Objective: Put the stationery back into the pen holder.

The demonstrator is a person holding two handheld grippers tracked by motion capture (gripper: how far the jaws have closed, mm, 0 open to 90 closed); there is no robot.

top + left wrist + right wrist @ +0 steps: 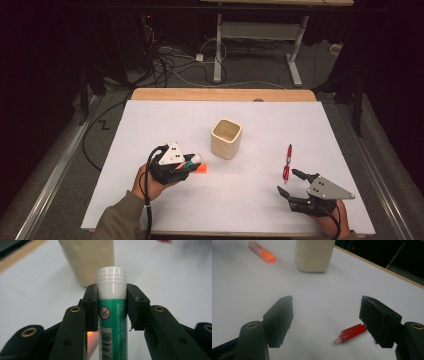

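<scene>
Glue stick (112, 315) pinched in left claw (112, 292), its green label legible in the left gripper view; right claw (327, 322) spread.

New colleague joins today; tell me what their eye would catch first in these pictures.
The left gripper, shut on a green-and-white glue stick just left of the cream cup at mid-table. Next, the orange highlighter lying beside that hand, and the red pen on the white sheet before the open right gripper.
</scene>
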